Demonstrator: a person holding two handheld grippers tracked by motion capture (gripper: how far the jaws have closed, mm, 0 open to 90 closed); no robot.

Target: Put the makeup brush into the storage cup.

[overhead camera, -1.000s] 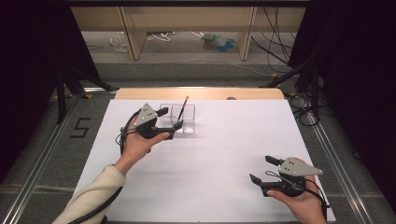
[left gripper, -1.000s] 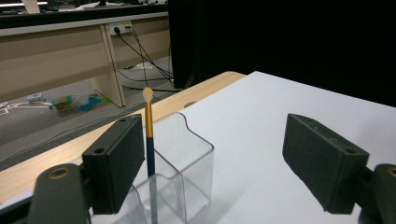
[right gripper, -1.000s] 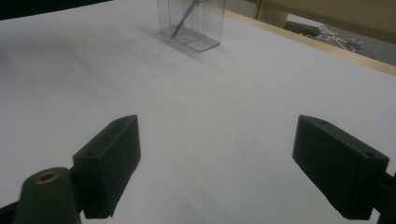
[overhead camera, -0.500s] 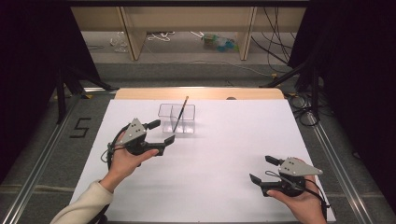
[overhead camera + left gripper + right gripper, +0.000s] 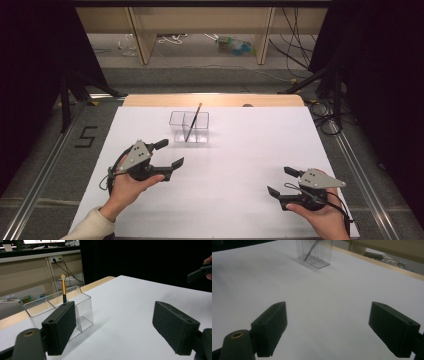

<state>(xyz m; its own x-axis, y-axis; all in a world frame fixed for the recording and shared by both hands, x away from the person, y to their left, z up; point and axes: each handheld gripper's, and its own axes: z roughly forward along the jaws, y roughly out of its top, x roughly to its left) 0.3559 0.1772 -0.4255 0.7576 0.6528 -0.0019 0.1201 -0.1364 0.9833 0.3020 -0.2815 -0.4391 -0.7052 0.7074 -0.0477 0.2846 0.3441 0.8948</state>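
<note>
Two hand-held grippers, both wide, empty: left hand-held gripper (image 5: pixel 167 154) near clear organizer (image 5: pixel 189 126), right hand-held gripper (image 5: pixel 283 181) well apart. Brush (image 5: pixel 193 122) leans inside middle compartment, far on desk (image 5: pixel 240 150). Placing step looks done; next move likely calls for nothing but resting clear

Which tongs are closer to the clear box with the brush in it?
Left. The left tongs sit just in front of the clear box, slightly to its left. The right tongs are far off toward the table's near right corner.
</note>
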